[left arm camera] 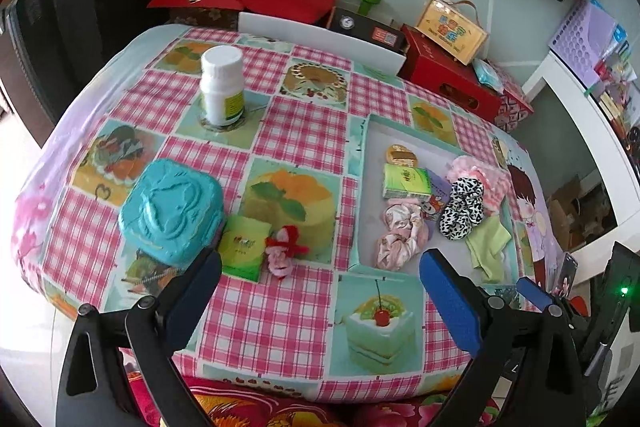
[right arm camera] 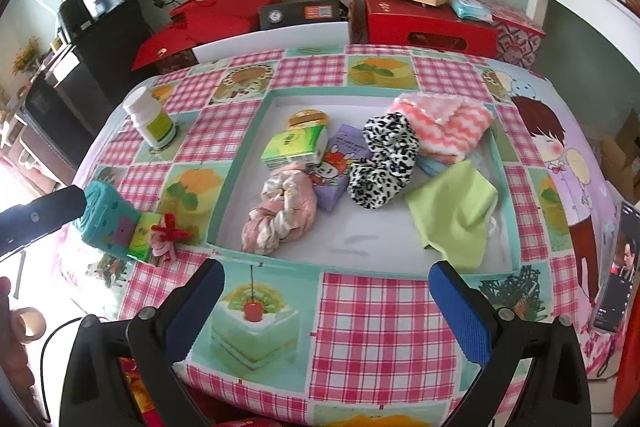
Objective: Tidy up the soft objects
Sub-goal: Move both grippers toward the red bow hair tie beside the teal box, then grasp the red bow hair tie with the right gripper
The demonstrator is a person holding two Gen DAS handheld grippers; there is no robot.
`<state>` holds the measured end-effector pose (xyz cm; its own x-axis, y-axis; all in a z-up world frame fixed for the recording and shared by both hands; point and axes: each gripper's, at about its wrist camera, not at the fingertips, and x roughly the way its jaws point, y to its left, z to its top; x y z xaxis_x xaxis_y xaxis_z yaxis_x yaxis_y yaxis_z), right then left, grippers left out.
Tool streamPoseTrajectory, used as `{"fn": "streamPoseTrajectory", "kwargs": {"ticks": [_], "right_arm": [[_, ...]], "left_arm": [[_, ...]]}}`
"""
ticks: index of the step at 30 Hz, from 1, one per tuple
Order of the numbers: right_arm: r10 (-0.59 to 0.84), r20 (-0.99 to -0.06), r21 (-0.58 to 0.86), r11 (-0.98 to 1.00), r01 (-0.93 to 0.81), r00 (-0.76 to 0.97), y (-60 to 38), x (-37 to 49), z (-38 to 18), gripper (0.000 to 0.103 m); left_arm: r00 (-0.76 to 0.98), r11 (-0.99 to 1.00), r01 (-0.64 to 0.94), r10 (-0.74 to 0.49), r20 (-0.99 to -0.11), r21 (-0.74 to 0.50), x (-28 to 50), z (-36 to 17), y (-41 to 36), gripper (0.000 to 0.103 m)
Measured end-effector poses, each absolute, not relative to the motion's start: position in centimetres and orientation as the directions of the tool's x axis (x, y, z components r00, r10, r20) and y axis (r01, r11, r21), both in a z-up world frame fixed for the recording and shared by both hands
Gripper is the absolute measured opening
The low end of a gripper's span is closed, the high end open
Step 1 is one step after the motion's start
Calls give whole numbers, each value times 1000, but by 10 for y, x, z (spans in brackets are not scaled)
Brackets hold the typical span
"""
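**Two hand-held grippers spread wide, three soft things left outside the tray**

Both are released and grasping nothing: the left hand-held gripper (left arm camera: 320, 287) hangs over the near edge of the counter (left arm camera: 280, 327), and the right hand-held gripper (right arm camera: 326, 303) hangs just short of the tray (right arm camera: 256, 131).

Most of the soft things already lie in that tray: a pink scrunchie (right arm camera: 280, 211), a leopard scrunchie (right arm camera: 380, 163), a green cloth (right arm camera: 452, 215), a pink towel (right arm camera: 444, 127), a tissue pack (right arm camera: 294, 147) and a purple pack (right arm camera: 340, 163).

Still out on the cloth, left of the tray, are a red-and-pink yarn toy (left arm camera: 282, 251), a second green pack (left arm camera: 244, 247) touching it, and a teal pack (left arm camera: 172, 209) just beyond (soft, by the wrinkled wrap, though I am guessing).

The next move, as I judge it, turns on the toy. It lies ahead of the left gripper and a little left of its centre line, close to the left finger (left arm camera: 196, 291). Its long axis runs roughly toward and away from that gripper, so the jaws would close across its narrow width. From the right gripper it lies far off to the left, with the tray corner between, so the left is nearer. Closing there risks catching the green pack too.
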<state>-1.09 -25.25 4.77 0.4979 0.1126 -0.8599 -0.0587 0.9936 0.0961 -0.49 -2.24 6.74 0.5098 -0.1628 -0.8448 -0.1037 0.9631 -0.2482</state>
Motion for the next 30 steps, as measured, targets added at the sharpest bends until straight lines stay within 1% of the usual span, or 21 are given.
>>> {"fn": "streamPoseTrajectory", "kwargs": {"ticks": [6,14,19,23,30], "right_arm": [[130,-862,81,989,-120,490,-233,-13,41,103],[180,-854,75,971,-229,487,-199,-15,36,103],[200,-852,60,956,-289,484,-178,-16,30,103],[214,-853,46,939,-340,475,-163,-17,26,103],[219,-862,45,932,-361,457,-153,-11,19,103]], "left_arm": [[500,947,-148,-178,-847,-286,-18,60,-4,99],[515,934,-194,-163,-842,-299,-30,51,15,99],[540,940,-203,-126,-832,-274,-35,46,25,99],[527,938,-214,-124,-841,-273,-34,38,32,99],[494,944,-220,-111,-862,-248,-32,21,39,99]]}}
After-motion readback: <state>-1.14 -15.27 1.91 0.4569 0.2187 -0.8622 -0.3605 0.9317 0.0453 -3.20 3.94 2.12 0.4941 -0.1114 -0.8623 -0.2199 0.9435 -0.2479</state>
